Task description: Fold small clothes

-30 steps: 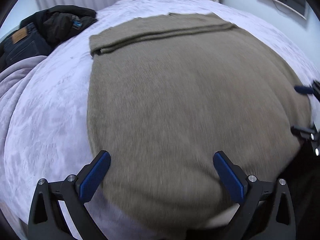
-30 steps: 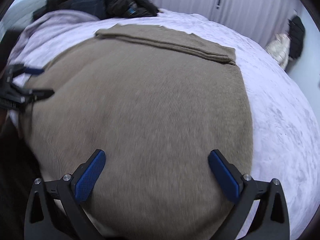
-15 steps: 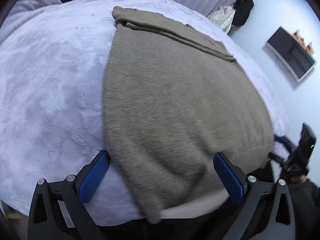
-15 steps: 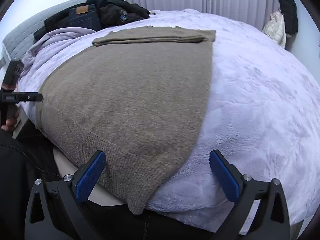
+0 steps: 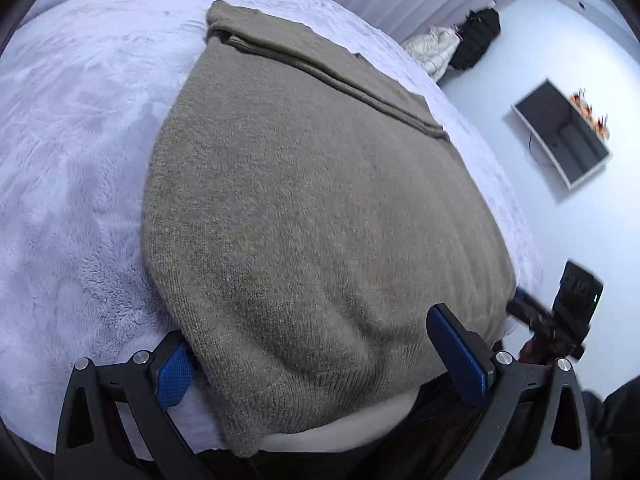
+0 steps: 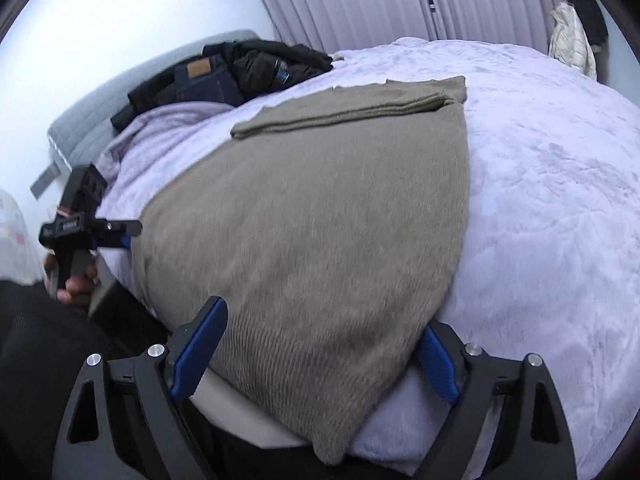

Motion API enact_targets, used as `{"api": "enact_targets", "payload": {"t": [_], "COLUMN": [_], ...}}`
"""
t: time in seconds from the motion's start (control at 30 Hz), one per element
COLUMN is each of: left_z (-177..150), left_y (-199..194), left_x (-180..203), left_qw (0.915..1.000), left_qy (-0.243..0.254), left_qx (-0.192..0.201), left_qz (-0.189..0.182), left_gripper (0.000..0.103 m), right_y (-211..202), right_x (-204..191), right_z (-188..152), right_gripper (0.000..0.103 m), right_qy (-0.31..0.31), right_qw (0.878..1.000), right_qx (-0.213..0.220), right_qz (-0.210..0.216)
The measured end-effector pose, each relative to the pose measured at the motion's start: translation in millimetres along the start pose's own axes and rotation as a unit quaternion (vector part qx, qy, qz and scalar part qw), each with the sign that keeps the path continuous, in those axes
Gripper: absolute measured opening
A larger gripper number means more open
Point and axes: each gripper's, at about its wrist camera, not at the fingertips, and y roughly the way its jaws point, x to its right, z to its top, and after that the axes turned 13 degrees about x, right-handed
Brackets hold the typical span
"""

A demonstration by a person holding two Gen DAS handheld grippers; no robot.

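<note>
Knitted olive sweater (image 5: 312, 216) flat on bed (image 5: 72, 152) | left hand-held gripper (image 5: 320, 360) spread at hem corner | right hand-held gripper (image 6: 320, 360) spread at other corner

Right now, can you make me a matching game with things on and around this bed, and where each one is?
Things:
1. olive-brown knitted sweater
2. dark blue jeans with a tan patch
3. cream puffy jacket
4. dark flat screen

Places:
A. mounted on the white wall
B. hanging by the curtains
C. spread flat on the fluffy lilac blanket, hem draping over the near edge
D. piled with black clothes near the grey headboard

Pairs: 1-C, 2-D, 3-B, 4-A
</note>
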Motion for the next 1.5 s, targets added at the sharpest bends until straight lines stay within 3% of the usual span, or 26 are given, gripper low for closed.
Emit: {"api": "enact_targets", "payload": {"t": [0.07,0.13,0.33,0.4,0.47,0.57,0.63,0.7,0.77,0.9,1.13,1.3,1.5], "left_z": [-9,-16,-4,-3,0,4,4,5,10,27,70,111,179], "left_y": [-1,1,13,3,-2,-6,-5,-8,-14,-33,-58,-47,-24], "left_x": [8,16,20,17,7,-10,-9,-1,10,26,25,26,12], "left_qw": [0.9994,0.9975,0.9974,0.9963,0.9965,0.9988,0.9985,0.9983,0.9978,0.9959,0.9911,0.9884,0.9851], "left_qy": [0.035,0.066,0.055,0.058,0.045,0.002,0.005,0.019,0.037,0.063,0.045,0.037,0.003], "left_qx": [0.0,0.002,0.006,0.016,0.017,0.02,0.021,0.022,0.027,0.058,0.125,0.147,0.171], "left_qz": [0.01,0.027,0.046,0.061,0.068,0.045,0.049,0.05,0.047,0.031,-0.004,-0.014,-0.016], "left_gripper": [0.103,0.103,0.101,0.065,0.046,0.037,0.033,0.015,0.015,0.014,0.014,0.014,0.014], "right_y": [0,-5,7,1,-3,-2,0,1,-2,-26,-44,-36,-8], "right_x": [3,6,7,4,4,9,8,2,1,6,11,16,36], "right_z": [-2,-6,-2,-7,-10,-8,-9,-8,-1,21,69,104,169], "right_gripper": [0.069,0.059,0.061,0.06,0.054,0.051,0.052,0.05,0.013,0.012,0.01,0.009,0.009], "right_qy": [-0.002,0.0,0.016,-0.002,-0.011,0.009,0.012,-0.005,0.011,0.048,0.066,0.06,0.07], "right_qw": [1.0,1.0,1.0,1.0,1.0,1.0,1.0,1.0,1.0,0.997,0.991,0.988,0.985], "right_qx": [-0.009,-0.01,0.0,-0.005,-0.006,-0.002,-0.001,-0.004,-0.008,0.034,0.097,0.119,0.145], "right_qz": [-0.007,-0.005,-0.003,-0.005,-0.004,-0.001,-0.006,-0.013,0.006,0.04,0.07,0.075,0.067]}}
